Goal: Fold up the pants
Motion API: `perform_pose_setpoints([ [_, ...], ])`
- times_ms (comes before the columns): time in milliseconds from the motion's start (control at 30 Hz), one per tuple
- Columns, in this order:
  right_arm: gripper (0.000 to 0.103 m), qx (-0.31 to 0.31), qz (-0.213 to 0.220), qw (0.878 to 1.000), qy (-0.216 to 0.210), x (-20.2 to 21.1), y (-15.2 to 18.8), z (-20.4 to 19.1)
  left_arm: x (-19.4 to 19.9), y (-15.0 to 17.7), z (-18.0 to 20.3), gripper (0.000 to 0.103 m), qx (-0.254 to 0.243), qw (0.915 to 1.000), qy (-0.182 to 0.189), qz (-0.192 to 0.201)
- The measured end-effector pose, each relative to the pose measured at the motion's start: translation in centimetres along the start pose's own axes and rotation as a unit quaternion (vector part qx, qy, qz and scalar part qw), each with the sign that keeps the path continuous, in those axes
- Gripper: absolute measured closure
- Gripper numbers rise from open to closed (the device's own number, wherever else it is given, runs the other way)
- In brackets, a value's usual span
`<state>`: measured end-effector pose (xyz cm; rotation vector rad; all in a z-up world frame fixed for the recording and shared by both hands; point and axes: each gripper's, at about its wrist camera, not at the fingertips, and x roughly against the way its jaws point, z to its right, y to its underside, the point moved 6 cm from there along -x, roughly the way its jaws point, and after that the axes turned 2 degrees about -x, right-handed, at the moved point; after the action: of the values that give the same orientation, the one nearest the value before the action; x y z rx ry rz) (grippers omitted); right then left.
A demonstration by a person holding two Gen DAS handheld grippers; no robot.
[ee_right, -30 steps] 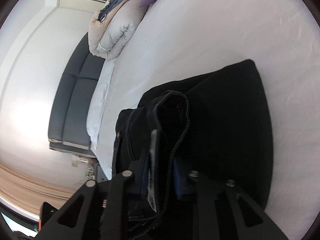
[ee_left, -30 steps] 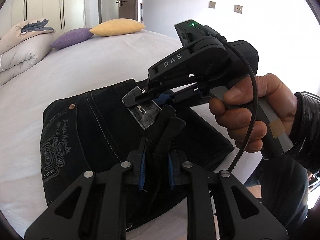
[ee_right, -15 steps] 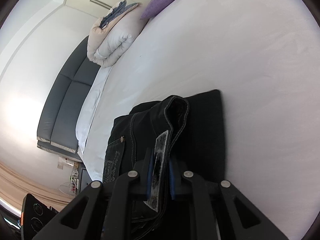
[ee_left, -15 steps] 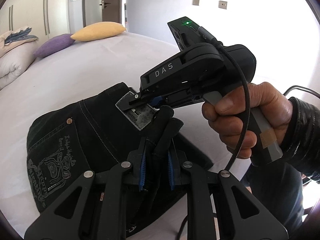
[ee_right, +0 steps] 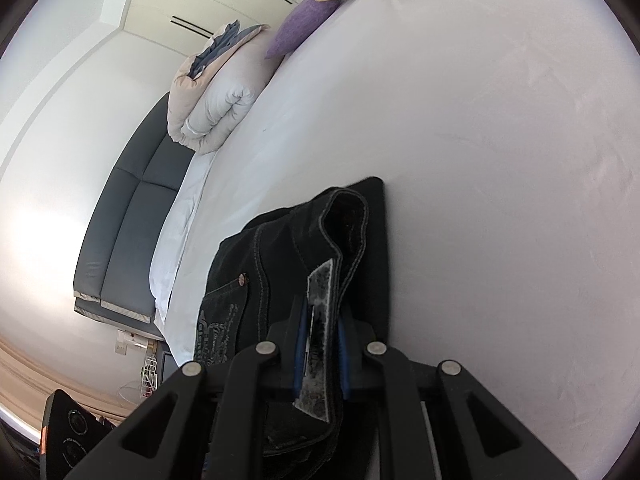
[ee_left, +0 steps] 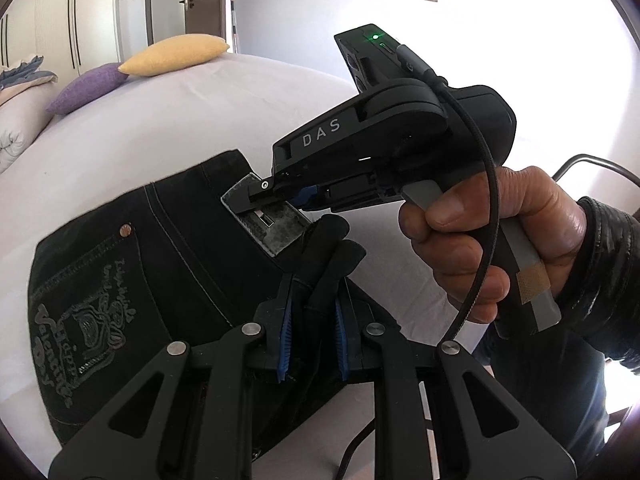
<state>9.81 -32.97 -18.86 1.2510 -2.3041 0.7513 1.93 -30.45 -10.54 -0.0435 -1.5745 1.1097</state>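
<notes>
Black jeans (ee_left: 132, 272) with an embroidered back pocket lie folded on the white bed (ee_left: 168, 120). My left gripper (ee_left: 312, 344) is shut on a bunched edge of the pants near the waistband. My right gripper (ee_left: 296, 196) is shut on the waistband at its grey label patch (ee_left: 272, 228), just beyond my left fingers. In the right wrist view the right gripper (ee_right: 320, 356) pinches the waistband with the patch (ee_right: 318, 336), and the jeans (ee_right: 288, 256) hang over a folded layer.
A yellow pillow (ee_left: 176, 54) and a purple pillow (ee_left: 86, 88) lie at the far end of the bed. A rolled duvet (ee_right: 216, 100) sits at the bed's side, above a dark sofa (ee_right: 132, 216). A cable (ee_left: 600, 164) trails from the right gripper.
Both grippers, still shut on the waistband, have lifted and drawn it back toward the near bed edge. The folded pants look smaller and farther in the right wrist view.
</notes>
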Motion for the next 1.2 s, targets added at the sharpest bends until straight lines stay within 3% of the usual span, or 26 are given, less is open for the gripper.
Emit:
perform_pose_setpoints([
  [267,0.088,-0.013,0.027,0.999,-0.012,-0.1,1.1,1.0,-0.3,0.7,-0.6,0.084,0.022,0.9997,0.013,-0.007],
  [433,0.066,-0.022,0.037,0.999,0.003,1.5,0.9,0.4,3.4,1.3,-2.8,0.082,0.080,0.9952,0.056,0.007],
  [467,0.056,-0.021,0.046,0.999,0.019,2.1,0.8,0.4,4.6,1.3,-3.5,0.082,0.095,0.9933,0.063,0.018],
  [533,0.055,-0.025,0.065,0.997,0.030,3.7,0.9,0.1,6.3,1.3,-4.9,0.082,0.115,0.9904,0.068,0.036],
  [567,0.059,-0.032,0.068,0.997,0.014,4.4,1.0,-0.3,7.2,1.3,-6.1,0.082,0.128,0.9883,0.069,0.045],
  [600,0.071,-0.030,0.072,0.997,0.000,5.0,1.2,-1.1,7.7,1.3,-6.8,0.082,0.137,0.9869,0.069,0.051],
  [700,0.084,0.004,0.064,0.998,-0.002,5.3,2.4,-3.8,8.7,1.3,-10.8,0.082,0.164,0.9833,0.052,0.060],
  [833,0.090,0.040,0.026,0.999,0.021,3.0,4.6,-6.0,7.4,1.2,-16.4,0.082,0.195,0.9801,0.017,0.034],
  [900,0.090,0.042,0.011,0.998,0.037,2.0,5.4,-5.9,6.0,0.8,-18.7,0.082,0.212,0.9770,0.018,0.012],
  [967,0.090,0.030,-0.010,0.997,0.064,0.8,5.9,-4.9,3.9,1.1,-21.1,0.082,0.221,0.9750,-0.006,-0.020],
  [1000,0.102,0.023,-0.015,0.996,0.082,0.4,6.2,-4.0,3.1,1.2,-21.8,0.082,0.224,0.9739,-0.013,-0.034],
  [1033,0.103,0.019,-0.014,0.996,0.091,0.2,6.3,-3.3,2.2,1.6,-22.3,0.082,0.229,0.9722,-0.009,-0.047],
  [1200,0.103,-0.005,0.001,0.999,0.051,0.3,6.7,-1.6,1.3,3.6,-22.2,0.082,0.230,0.9715,-0.012,-0.058],
])
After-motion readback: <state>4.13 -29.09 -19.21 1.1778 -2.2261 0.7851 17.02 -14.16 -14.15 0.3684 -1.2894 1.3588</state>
